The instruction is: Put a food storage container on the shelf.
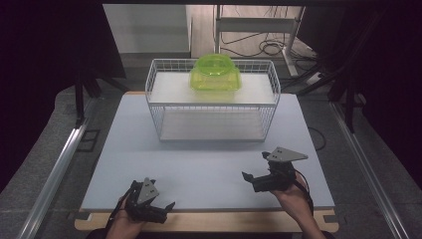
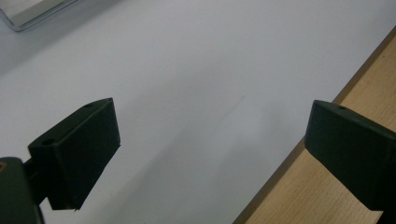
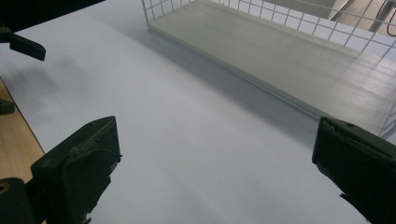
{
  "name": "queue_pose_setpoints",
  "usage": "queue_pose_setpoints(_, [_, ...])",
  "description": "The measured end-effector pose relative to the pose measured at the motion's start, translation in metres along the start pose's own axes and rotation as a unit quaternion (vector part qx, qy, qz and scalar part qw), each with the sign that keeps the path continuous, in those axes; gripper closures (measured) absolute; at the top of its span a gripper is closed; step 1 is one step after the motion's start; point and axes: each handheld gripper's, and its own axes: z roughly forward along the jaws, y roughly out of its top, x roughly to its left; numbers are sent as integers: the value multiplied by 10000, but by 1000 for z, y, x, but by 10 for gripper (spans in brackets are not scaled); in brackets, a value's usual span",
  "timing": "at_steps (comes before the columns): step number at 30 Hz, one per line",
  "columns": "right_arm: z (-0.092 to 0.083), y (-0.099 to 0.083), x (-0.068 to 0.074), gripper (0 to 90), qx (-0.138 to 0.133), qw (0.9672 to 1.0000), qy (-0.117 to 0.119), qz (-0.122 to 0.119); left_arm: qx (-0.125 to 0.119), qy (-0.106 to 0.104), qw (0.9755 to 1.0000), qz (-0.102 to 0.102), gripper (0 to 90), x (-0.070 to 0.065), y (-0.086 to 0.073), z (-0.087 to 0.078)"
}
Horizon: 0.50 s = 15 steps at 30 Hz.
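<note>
Left claw (image 1: 164, 206) open, right claw (image 1: 255, 167) open, unlabelled green container (image 1: 215, 72) on wire rack (image 1: 159, 114)

Surroundings of a pale grey table

The pale grey table (image 1: 199, 164) has a light wooden front edge (image 1: 209, 221) and sits between two metal rails (image 1: 54, 174) on a grey floor. Beyond its far end, black cables (image 1: 263, 47) lie tangled on the floor near a white metal frame (image 1: 259, 22), with a white panel (image 1: 147, 25) standing to the left.
</note>
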Motion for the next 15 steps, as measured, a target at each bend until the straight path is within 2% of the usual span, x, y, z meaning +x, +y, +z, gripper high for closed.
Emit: queue_pose_setpoints(15, [-8, -35, -7, 13, 206, 9995, -198, 132, 13, 10, 10000, 7, 34, 0, 0, 0])
